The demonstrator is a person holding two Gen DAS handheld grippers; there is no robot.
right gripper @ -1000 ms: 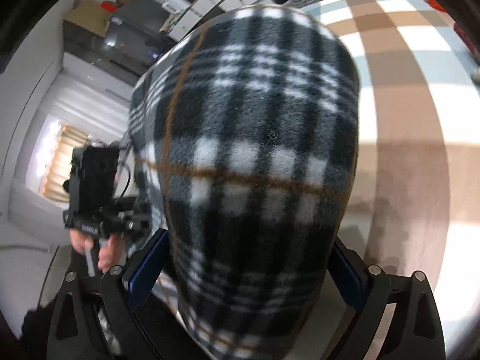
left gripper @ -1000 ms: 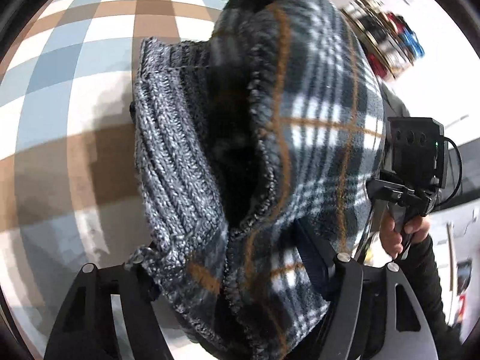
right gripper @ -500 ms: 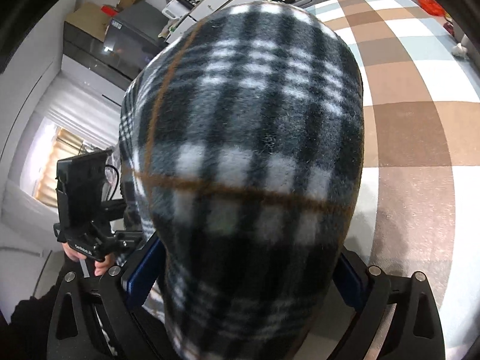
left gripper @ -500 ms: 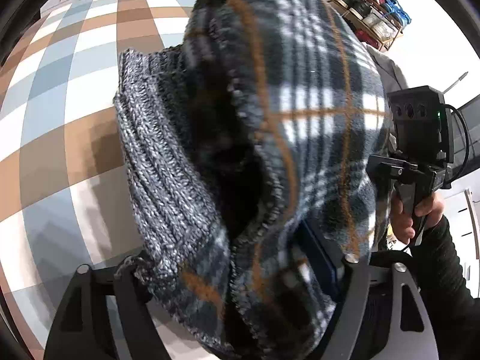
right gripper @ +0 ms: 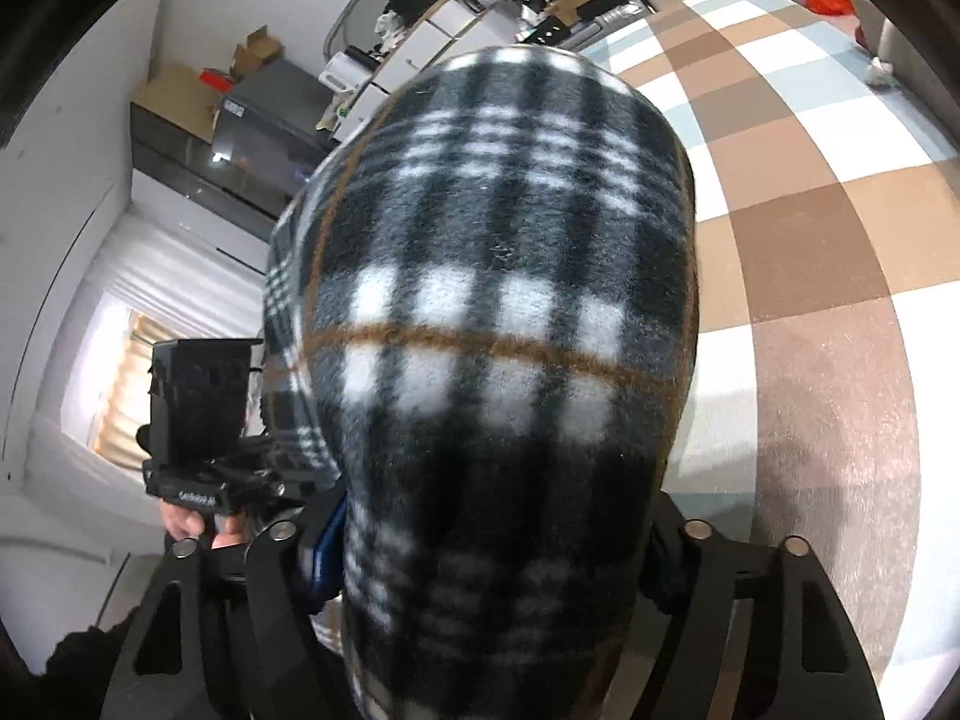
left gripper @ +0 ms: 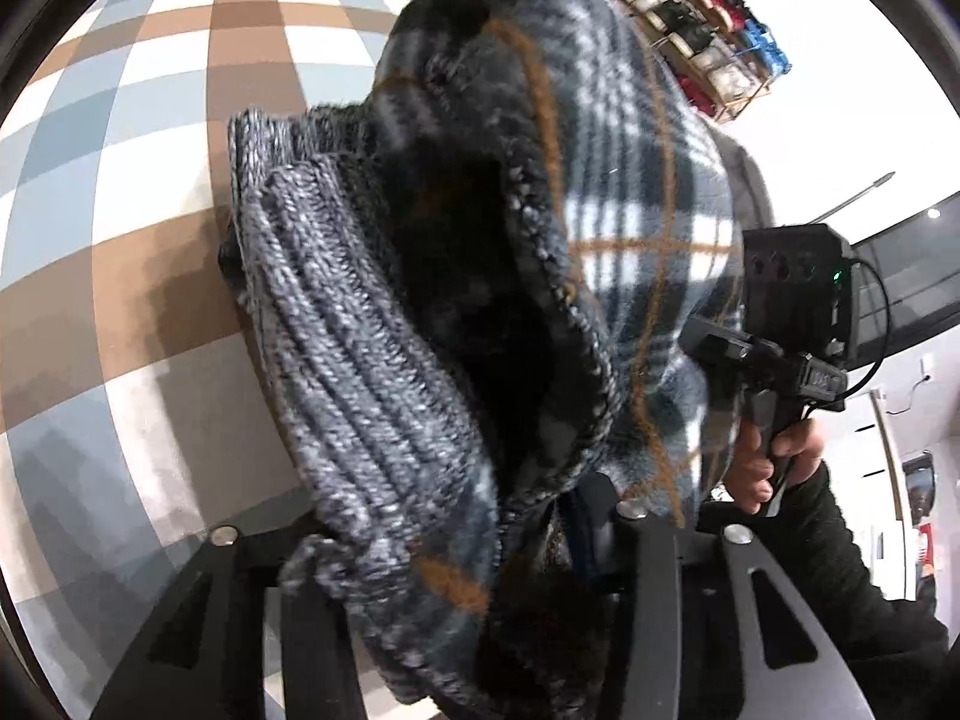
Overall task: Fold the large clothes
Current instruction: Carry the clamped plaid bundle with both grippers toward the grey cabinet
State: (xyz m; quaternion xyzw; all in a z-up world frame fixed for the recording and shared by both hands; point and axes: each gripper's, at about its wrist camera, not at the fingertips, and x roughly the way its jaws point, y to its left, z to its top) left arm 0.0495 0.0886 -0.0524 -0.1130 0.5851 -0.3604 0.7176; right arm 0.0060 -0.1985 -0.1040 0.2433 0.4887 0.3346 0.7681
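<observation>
Item, nearest: my left gripper (left gripper: pixel 456 588), clamped on the garment (left gripper: pixel 630 192) at its knit hem (left gripper: pixel 360 372). My right gripper (right gripper: pixel 480 612), likewise clamped, fleece draped over it. Garment hangs between both, above the checked cloth (left gripper: pixel 150 138). Change: lifted higher, probably ready to lay flat.

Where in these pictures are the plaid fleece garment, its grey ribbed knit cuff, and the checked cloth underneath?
plaid fleece garment (right gripper: pixel 498 312): right wrist view, on the brown stripe.
grey ribbed knit cuff (left gripper: pixel 360 360): left wrist view, mid ribbing.
checked cloth (left gripper: pixel 150 276): left wrist view, a bare brown square.
</observation>
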